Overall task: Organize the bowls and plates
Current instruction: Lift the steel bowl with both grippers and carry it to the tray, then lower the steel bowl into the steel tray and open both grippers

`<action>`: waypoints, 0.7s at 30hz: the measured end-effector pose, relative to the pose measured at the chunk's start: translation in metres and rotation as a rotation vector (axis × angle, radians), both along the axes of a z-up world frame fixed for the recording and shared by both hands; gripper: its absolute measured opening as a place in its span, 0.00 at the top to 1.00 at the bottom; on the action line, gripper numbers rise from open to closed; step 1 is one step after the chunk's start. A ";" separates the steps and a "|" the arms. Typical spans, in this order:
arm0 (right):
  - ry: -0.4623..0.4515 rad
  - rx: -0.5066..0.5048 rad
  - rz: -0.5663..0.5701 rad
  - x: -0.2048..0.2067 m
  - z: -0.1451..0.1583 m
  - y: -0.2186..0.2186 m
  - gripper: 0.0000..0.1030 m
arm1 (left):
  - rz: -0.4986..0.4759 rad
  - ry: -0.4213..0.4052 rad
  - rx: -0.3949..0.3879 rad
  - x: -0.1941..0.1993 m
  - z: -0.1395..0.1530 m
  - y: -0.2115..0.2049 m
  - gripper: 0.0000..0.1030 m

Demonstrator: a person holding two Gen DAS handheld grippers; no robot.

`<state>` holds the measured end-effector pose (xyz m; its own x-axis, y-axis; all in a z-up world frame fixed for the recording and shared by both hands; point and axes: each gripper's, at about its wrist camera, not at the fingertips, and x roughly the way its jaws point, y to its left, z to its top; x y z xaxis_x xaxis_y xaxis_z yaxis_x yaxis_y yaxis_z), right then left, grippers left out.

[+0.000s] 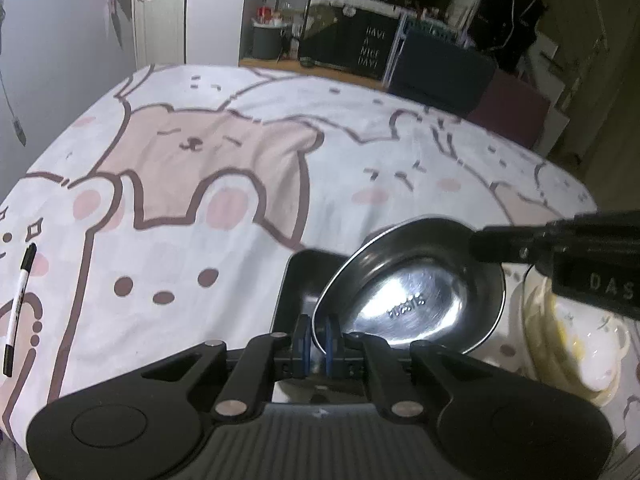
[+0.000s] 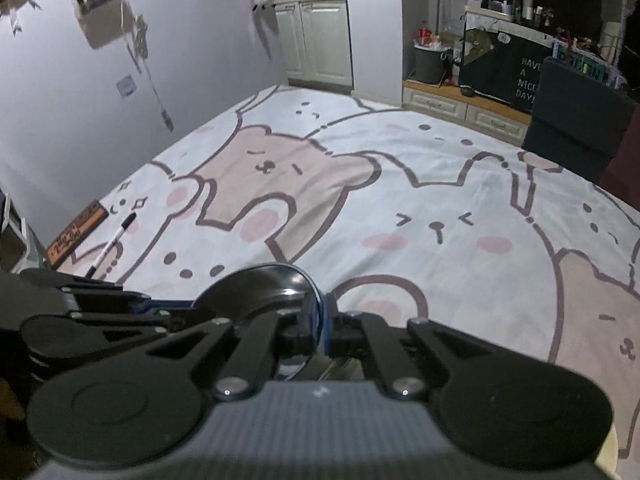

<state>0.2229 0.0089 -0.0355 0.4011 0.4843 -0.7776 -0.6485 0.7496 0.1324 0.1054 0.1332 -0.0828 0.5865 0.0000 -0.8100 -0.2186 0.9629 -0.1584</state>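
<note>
Steel bowl (image 1: 412, 280) with illegible stamp, "DAS" on right gripper (image 1: 478, 246)

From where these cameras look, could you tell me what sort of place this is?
Most likely a lived-in home, an open kitchen and dining area. A table under a cartoon bear tablecloth fills the foreground, white kitchen cabinets stand behind it, and cluttered shelves of bottles line the far wall.

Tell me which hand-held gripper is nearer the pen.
Left. The left hand-held gripper grips the steel bowl's rim nearest the pen; the right one grips the opposite rim.
</note>
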 end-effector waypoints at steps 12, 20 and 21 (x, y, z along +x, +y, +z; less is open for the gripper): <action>0.025 -0.056 0.038 0.002 -0.016 0.024 0.97 | 0.001 0.085 0.019 0.011 -0.022 0.009 0.92; 0.083 -0.086 0.014 0.016 -0.031 0.025 0.97 | -0.009 0.093 0.020 0.013 -0.024 0.010 0.92; 0.091 -0.088 0.010 0.017 -0.034 0.025 0.97 | -0.010 0.094 0.021 0.014 -0.024 0.010 0.92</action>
<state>0.2403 0.0340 -0.0692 0.3218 0.4160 -0.8505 -0.6445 0.7543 0.1251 0.1190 0.1428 -0.1071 0.5078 0.0121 -0.8614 -0.2217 0.9681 -0.1171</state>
